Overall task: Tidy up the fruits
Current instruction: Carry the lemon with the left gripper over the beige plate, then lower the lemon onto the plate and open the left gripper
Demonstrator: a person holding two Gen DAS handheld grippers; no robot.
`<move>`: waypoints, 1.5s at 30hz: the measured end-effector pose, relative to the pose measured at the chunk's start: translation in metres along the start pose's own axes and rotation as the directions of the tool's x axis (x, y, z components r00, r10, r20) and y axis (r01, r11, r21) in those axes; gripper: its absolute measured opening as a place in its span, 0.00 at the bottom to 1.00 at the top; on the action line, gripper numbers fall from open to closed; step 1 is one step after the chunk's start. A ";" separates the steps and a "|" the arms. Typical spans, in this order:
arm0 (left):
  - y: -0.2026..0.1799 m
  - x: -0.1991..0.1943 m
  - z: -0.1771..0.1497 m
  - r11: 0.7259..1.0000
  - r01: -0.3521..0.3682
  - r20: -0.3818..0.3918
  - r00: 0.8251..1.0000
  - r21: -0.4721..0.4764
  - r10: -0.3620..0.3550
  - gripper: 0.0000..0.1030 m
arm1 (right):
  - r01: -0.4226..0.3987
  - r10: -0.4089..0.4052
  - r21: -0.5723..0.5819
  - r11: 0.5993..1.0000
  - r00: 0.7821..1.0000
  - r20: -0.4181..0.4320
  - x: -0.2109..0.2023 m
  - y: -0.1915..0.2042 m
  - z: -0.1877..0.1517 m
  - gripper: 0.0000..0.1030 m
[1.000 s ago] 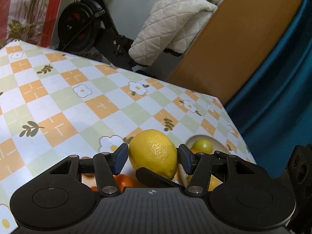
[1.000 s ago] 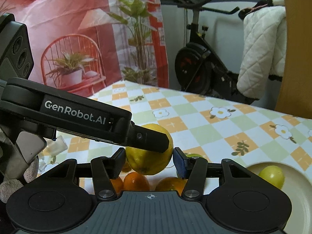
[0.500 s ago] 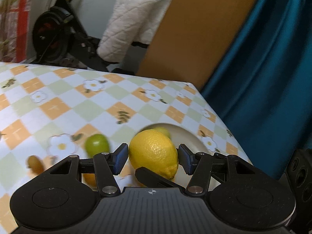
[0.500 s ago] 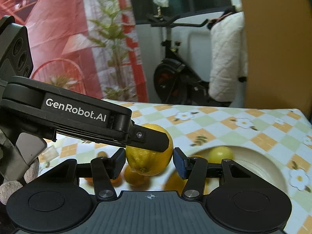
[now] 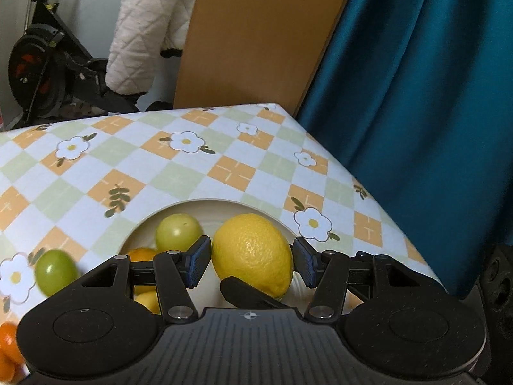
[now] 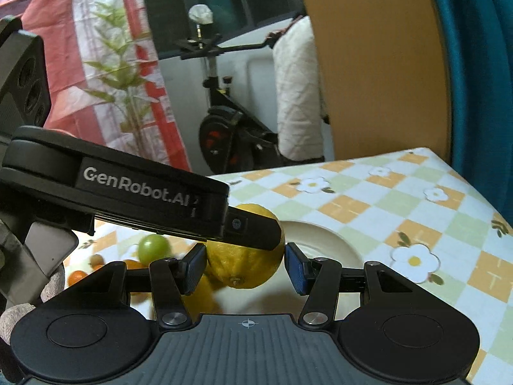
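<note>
Both grippers have carried the big yellow lemon (image 5: 253,250) sideways from over the bare checked tablecloth (image 5: 192,160) to above the round cream plate (image 5: 211,203). From the left wrist view, the left gripper (image 5: 252,261) has a blue pad at each flank of the lemon; contact looks likely, though I cannot tell for sure. The right gripper (image 6: 245,263) brackets the same fruit from the other direction, 1 finger of its partner crossing above. On the plate: 1 green fruit (image 5: 178,231), 2 partly hidden yellow-orange ones. Off it: 1 green fruit (image 5: 55,272), several small oranges (image 5: 8,337).
</note>
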State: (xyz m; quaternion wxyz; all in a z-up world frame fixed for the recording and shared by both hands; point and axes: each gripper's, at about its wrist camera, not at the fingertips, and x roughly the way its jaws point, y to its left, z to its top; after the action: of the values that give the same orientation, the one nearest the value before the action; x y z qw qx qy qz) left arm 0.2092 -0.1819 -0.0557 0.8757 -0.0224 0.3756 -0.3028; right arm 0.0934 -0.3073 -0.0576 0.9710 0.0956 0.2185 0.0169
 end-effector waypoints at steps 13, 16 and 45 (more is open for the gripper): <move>0.008 0.040 0.021 0.998 -0.051 -0.043 0.998 -0.022 0.050 0.56 | 0.032 -0.033 -0.009 0.999 0.999 -0.041 0.037 -0.023 0.003 0.48; 0.009 0.045 0.023 0.998 -0.057 -0.043 0.998 -0.020 0.056 0.56 | 0.039 -0.040 -0.006 0.999 0.998 -0.052 0.043 -0.024 0.002 0.48; 0.027 -0.012 0.021 0.998 -0.054 0.084 0.995 -0.040 0.057 0.57 | 0.071 -0.076 -0.051 0.996 0.993 -0.093 0.029 0.008 0.013 0.54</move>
State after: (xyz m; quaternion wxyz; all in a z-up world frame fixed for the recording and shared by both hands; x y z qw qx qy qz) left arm 0.2307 -0.1578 -0.0398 0.8982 -0.0415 0.3442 -0.2700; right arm 0.1251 -0.2992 -0.0564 0.9615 0.0633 0.2674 -0.0091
